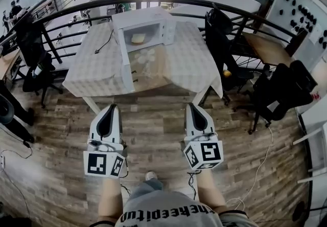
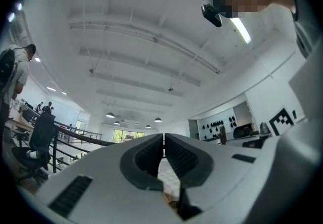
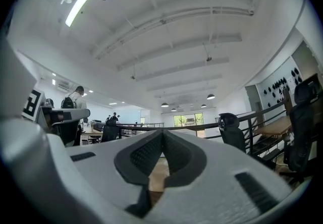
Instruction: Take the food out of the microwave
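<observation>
The microwave (image 1: 144,29) sits at the far middle of a table (image 1: 92,70) with its door (image 1: 125,65) swung out toward the near left. That leaves the boxy white cavity open to the front, which is presumably why the food (image 1: 138,38) can be seen at all: a small pale yellow lump lying on the lit floor of the cavity, its exact kind too small to tell. The left gripper (image 1: 111,109) and the right gripper (image 1: 193,106) are held side by side over the floor (image 1: 153,129) of grey-brown wood planks, near the person and well short of the table. Both point toward the microwave, which reads as an approach and not yet a reach. Each has its jaws closed tip to tip with nothing between them; the dark ribbed pads meet in a thin seam, set in smooth white wedge-shaped shells that end in cubes of black and white squares. A finely checked cloth drapes over the table and hangs in soft folds at the corners, and a thin black cable (image 1: 104,43) trails across it to the left of the microwave. Beyond, a curved dark metal railing (image 1: 204,3) runs behind the table.
</observation>
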The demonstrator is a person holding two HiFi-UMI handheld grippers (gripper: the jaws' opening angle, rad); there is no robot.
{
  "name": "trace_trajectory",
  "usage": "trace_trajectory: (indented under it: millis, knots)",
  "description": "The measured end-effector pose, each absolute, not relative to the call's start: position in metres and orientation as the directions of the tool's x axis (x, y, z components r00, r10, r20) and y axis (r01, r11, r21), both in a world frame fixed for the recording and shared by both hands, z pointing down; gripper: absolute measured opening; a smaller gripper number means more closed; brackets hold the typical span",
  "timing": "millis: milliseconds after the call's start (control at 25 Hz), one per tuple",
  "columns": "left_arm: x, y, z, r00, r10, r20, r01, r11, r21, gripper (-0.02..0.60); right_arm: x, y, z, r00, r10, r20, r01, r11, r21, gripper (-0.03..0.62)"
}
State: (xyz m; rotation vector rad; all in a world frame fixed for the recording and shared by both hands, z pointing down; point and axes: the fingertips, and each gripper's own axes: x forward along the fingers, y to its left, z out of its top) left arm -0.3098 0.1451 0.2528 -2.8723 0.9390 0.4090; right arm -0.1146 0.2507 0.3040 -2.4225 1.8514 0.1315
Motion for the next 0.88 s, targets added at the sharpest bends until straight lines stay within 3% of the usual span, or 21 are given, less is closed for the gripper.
trace_trajectory:
  millis: [520,880]
  knots:
    - [-0.263,0.074,0.259,0.793,-0.54,-0.282,-0.563,-0.826,-0.001,0.011,-0.075,0.186,0.303,0.286,-0.949,-0.133,-0.958,-0.287,-0.014,0.005]
    - [-0.213,0.02,0.267,0.762,-0.586,-0.275,-0.608,-0.794,0.005,0.011,-0.017,0.125,0.312,0.243,-0.961,-0.129,-0.97,-0.242,-0.018,0.005]
